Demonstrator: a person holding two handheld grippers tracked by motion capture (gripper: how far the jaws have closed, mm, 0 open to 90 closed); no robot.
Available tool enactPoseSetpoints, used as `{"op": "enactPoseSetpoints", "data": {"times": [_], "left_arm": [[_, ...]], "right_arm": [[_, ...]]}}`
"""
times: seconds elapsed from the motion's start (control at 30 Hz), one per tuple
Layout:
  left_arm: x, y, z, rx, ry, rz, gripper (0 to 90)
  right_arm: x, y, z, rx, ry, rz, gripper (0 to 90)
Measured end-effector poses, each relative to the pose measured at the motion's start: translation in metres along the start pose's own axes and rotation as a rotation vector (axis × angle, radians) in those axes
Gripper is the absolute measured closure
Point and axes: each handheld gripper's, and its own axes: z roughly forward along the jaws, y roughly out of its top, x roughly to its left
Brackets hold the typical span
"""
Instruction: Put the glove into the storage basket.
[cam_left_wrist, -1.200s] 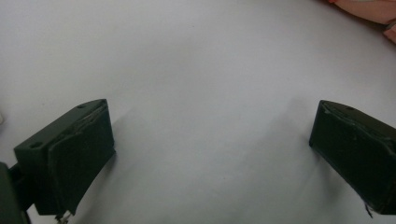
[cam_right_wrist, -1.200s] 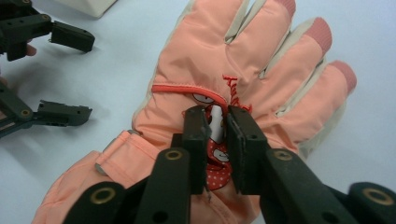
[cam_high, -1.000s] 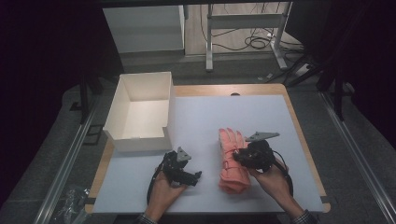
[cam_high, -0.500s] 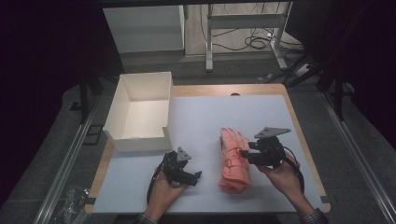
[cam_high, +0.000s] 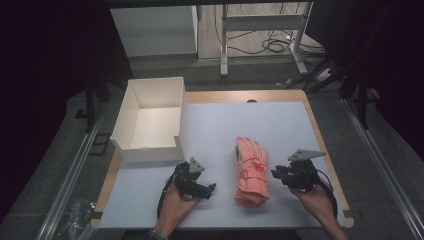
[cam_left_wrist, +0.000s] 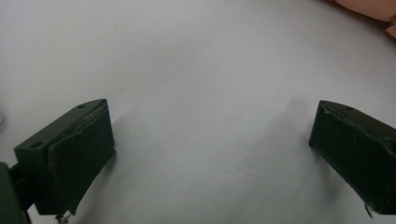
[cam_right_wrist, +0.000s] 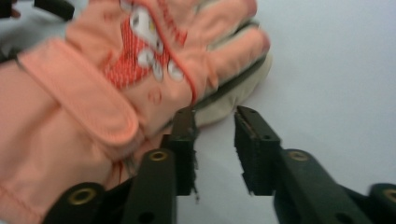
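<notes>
A salmon-pink glove lies flat on the white table, between the two hands and well right of the open white box; the right gripper sits just beside the glove's right edge, its jaws having just been closing, a narrow gap left and nothing between them; the left gripper rests on the table left of the glove, jaws spread wide over bare surface.
</notes>
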Motion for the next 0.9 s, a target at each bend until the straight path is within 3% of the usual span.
{"op": "enactPoseSetpoints", "data": {"times": [0.17,0.23,0.5,0.9], "left_arm": [[0.001,0.0,-0.001,-0.004,-0.005,-0.011,1.5],[0.003,-0.001,-0.003,-0.002,-0.004,0.002,3.4],[0.021,-0.011,-0.012,-0.001,0.018,-0.018,2.4],[0.028,-0.016,-0.016,0.003,-0.025,0.034,3.0]], "right_arm": [[0.003,-0.015,0.005,0.017,0.03,-0.02,83.8],[0.009,-0.026,0.01,0.028,0.066,-0.032,87.4],[0.019,-0.036,0.018,0.03,0.136,-0.044,87.8],[0.035,-0.03,0.032,0.032,0.185,-0.06,87.3]]}}
